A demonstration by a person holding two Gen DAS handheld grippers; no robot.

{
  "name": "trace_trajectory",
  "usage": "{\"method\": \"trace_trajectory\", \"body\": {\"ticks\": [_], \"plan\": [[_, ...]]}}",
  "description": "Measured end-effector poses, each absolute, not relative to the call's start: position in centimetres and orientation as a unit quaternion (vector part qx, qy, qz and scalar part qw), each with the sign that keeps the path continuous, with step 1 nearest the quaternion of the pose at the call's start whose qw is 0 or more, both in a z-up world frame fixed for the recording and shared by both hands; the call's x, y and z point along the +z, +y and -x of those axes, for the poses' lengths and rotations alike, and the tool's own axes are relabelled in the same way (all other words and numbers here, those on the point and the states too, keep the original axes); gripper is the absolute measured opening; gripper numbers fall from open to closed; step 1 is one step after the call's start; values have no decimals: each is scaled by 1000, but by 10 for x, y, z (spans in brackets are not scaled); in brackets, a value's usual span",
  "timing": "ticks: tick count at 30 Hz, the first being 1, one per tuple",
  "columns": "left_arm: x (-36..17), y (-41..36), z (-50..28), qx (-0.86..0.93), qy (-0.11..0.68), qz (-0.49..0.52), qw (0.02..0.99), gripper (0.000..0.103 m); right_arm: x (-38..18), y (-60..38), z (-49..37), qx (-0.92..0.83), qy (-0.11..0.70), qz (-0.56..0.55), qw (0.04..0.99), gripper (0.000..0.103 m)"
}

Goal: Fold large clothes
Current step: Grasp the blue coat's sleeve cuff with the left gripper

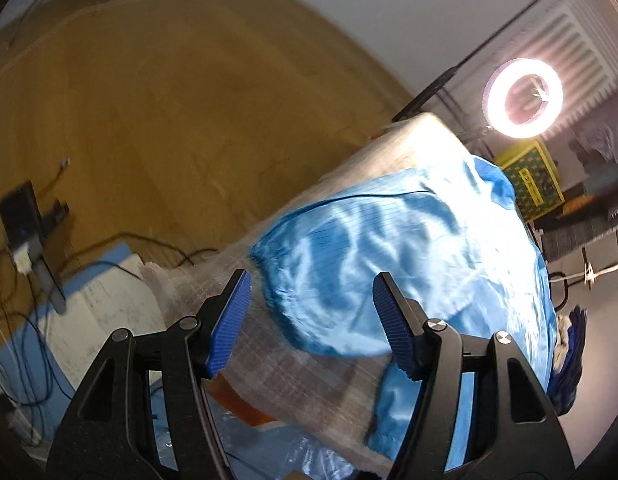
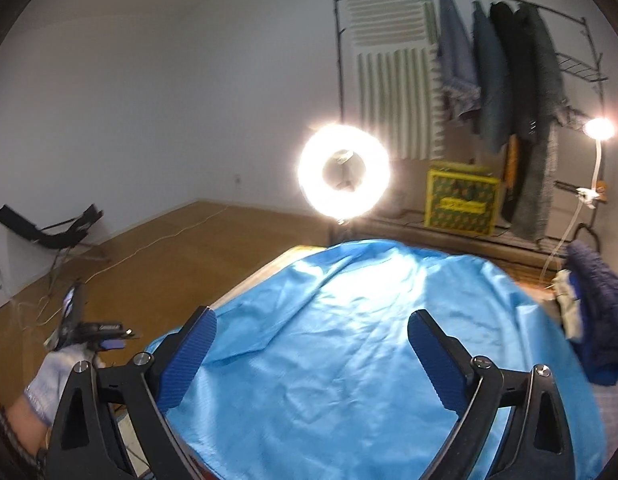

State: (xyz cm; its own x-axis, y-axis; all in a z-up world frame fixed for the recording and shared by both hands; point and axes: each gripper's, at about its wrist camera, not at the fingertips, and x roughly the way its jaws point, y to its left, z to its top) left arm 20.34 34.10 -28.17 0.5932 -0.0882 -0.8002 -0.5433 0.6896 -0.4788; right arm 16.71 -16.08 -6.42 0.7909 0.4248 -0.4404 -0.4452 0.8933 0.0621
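Wooden-floored room, covered table (image 1: pixel 409 140): shiny light-blue garment (image 2: pixel 349 340) spread flat. Your left gripper (image 1: pixel 311 320) straddles gathered cuff, half-open, gripping nothing; right gripper (image 2: pixel 313 356) wide, empty above cloth.

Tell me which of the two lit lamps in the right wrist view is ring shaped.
The ring light, glowing just beyond the far edge of the light blue garment. The other lamp, far right by the clothes rack, is a small single bulb on a thin stalk.
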Motion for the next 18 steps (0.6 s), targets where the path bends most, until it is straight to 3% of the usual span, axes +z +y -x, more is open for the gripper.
{"method": "trace_trajectory", "body": {"ticks": [3,8,12,14,16,18], "plan": [[-300,345,-214,140,441,378,802,66,-83,-156,-178,243,263,40,933,84],[-317,347,-230,141,443,402,789,65,-90,-159,-185,252,278,40,926,83],[-320,344,-241,143,443,394,792,57,-93,-168,-194,247,290,31,924,82],[-320,340,-246,137,447,387,795,43,-95,-172,-198,242,299,24,923,80],[-317,334,-251,140,452,363,803,12,-98,-176,-200,235,308,21,922,77],[-313,330,-252,139,448,350,811,7,-102,-179,-199,229,315,24,921,76]]}}
